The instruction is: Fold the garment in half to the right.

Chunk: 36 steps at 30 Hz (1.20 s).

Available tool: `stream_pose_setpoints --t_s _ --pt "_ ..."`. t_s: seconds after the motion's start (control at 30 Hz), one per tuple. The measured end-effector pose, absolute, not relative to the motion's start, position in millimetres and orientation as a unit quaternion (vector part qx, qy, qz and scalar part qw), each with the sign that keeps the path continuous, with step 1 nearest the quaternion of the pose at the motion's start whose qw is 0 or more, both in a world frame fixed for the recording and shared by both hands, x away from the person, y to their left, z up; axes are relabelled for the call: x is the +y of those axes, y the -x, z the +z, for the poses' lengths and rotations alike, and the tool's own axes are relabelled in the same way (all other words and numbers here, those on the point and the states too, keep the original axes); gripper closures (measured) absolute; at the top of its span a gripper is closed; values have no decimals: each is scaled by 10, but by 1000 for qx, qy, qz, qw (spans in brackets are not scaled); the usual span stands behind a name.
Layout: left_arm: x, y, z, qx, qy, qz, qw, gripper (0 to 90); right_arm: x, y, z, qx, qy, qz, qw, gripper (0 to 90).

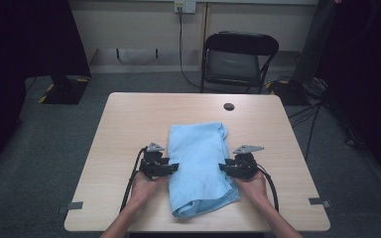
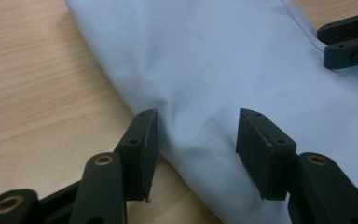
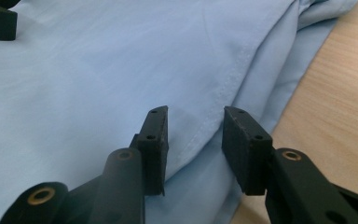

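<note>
The light-blue cloth lies folded in the middle of the pale wooden surface, nearer the person's edge than the far edge. Bare wood runs on both sides of the cloth and widest beyond it, toward the small dark round cap set into the surface. The cloth's near end stops close to the near edge, with just a narrow strip of wood left there.

The cloth is smooth, with soft creases, and a stitched hem shows in the right gripper view along a layered fold. Its far end is bunched and rounded; its near end is thicker, with a folded corner at the near right. Its long axis runs from the person's side away toward the far edge, tilted a little so the near end sits farther right than the far end.

The left tongs stand at the cloth's left edge, jaws apart with the edge fold between them, and the pads do not press it. The right tongs stand at the cloth's right edge, jaws narrower yet with a gap, straddling the hem without clamping it. Each of the 2 hands sits just outside the cloth. Beyond the surface stands a black folding chair, well apart from the cloth.
</note>
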<state>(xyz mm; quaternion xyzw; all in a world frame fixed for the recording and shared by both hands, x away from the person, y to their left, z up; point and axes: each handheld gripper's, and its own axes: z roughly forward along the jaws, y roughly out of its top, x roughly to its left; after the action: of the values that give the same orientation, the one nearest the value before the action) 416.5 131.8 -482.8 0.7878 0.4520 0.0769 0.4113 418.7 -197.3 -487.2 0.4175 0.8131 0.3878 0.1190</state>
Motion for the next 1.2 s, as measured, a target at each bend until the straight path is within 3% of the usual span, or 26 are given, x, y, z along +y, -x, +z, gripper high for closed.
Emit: stream_pose_setpoints --t_s 0.47,0.6,0.77,0.93,1.2 --pt "1230 -4483 -4905 474 -779 79 403 478 -2024 -4455 -4910 798 -445 388 125 600" --pt "1263 -4464 -4861 472 -774 73 415 473 -2064 -4480 -4899 791 -450 398 114 512" --pt "1303 -4295 -4682 450 -766 68 453 469 -2172 -4344 -4688 776 -437 442 110 494" --pt "1196 -4052 -4599 407 -787 58 460 471 -2197 -4083 -4500 770 -404 486 94 517" --pt "1190 -3870 -4775 397 -807 49 434 480 -2105 -3753 -4778 811 -371 449 63 511"
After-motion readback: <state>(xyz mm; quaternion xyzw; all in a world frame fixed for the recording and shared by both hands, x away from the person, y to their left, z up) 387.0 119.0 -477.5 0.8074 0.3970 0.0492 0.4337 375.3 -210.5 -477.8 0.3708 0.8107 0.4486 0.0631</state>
